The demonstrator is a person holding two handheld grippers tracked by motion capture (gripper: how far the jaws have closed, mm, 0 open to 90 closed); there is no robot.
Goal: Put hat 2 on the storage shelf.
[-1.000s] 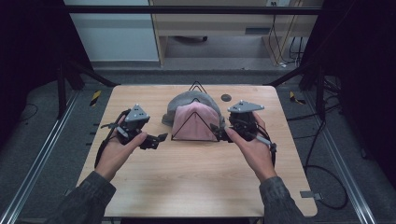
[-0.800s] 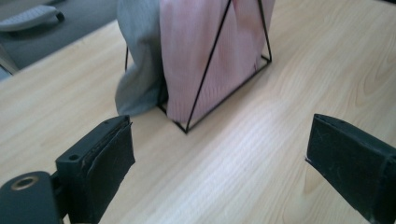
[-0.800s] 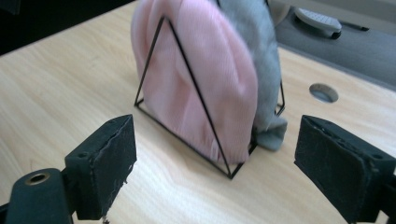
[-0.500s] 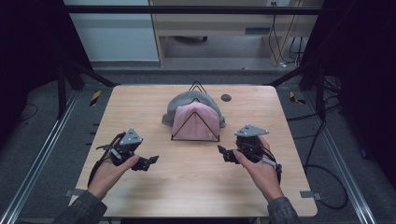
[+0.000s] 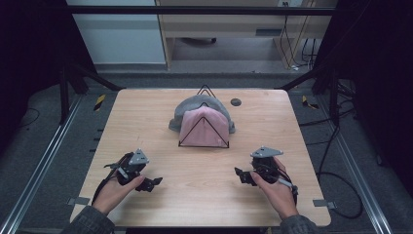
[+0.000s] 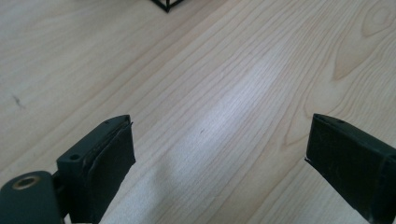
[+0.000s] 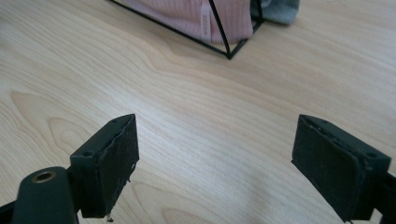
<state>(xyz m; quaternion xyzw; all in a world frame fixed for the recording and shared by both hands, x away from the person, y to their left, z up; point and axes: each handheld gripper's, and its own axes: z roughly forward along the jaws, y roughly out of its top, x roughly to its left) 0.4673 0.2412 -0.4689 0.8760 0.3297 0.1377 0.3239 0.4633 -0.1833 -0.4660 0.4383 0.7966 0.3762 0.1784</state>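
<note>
Left gripper (image 5: 152, 182) and right gripper (image 5: 239, 174): jaws wide, empty, near table (image 5: 146, 117) front edge. Pink cloth (image 5: 204, 127) on wire rack (image 5: 203, 91), mid-table, well apart. Approach level; grip cloth edges evenly, clear of wire.

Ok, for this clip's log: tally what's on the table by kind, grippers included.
Hats: 2, a pink hat in front and a grey hat behind it
Black wire rack: 1
Small dark round thing: 1
Grippers: 2, left gripper and right gripper, both open and holding nothing
Total: 6
</note>
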